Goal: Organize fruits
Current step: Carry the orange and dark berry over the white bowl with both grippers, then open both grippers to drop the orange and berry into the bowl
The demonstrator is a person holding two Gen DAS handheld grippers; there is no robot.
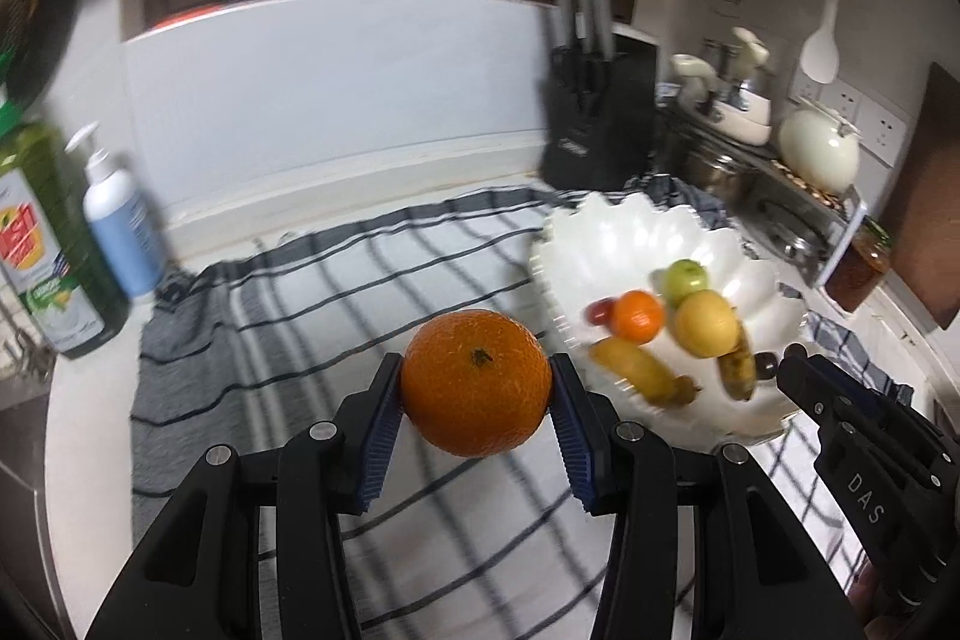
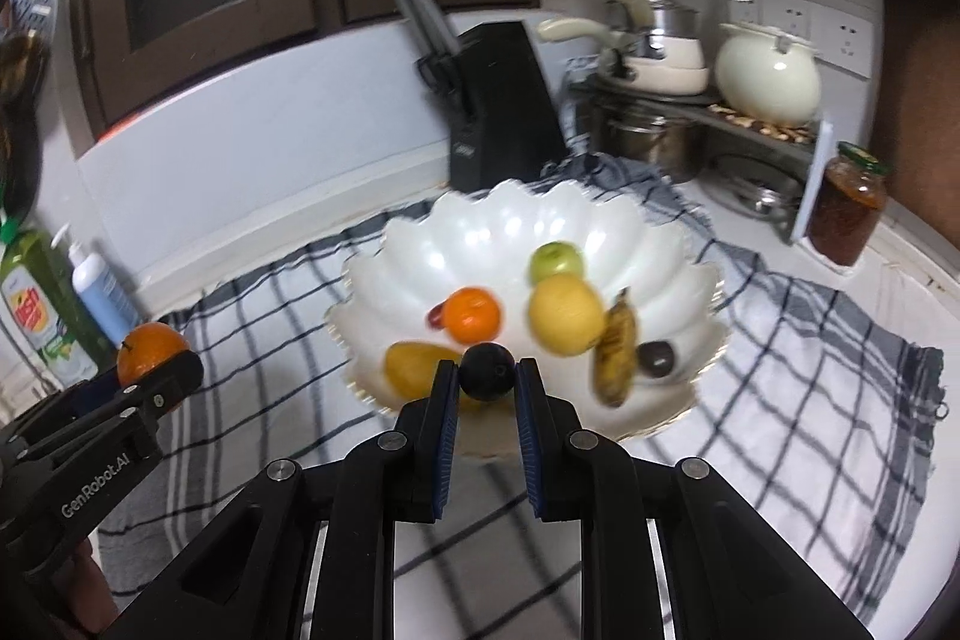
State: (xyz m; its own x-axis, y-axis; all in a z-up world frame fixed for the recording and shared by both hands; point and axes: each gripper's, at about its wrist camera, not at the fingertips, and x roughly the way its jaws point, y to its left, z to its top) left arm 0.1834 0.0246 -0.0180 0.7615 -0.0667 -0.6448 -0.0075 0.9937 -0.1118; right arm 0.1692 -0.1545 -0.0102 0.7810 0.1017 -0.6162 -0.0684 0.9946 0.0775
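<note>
A kitchen counter is lying under a checked cloth (image 1: 288, 316), with a white wall behind it. The left gripper (image 1: 477, 400) is clamping a large orange (image 1: 476, 382) between its blue pads, stem end facing up, above the cloth. Ahead and to the right of those jaws, a white scalloped bowl (image 1: 630, 232) is sitting on the cloth, holding a small orange, a green apple, a yellow round fruit, two bananas and a dark fruit. The right gripper (image 2: 487, 379) is pinching a small dark plum (image 2: 487, 372) between its pads, hovering just at the bowl's near rim (image 2: 420, 214). Beyond these jaws, inside the bowl, the small orange (image 2: 474, 314) is lying just ahead, the yellow round fruit (image 2: 565, 314) ahead to the right. Farther back, a black knife block (image 2: 504, 100) is standing by the wall. To the far left of the left jaws, a pump bottle (image 1: 120, 226) and a green bottle (image 1: 48, 244) are standing at the cloth's edge.
</note>
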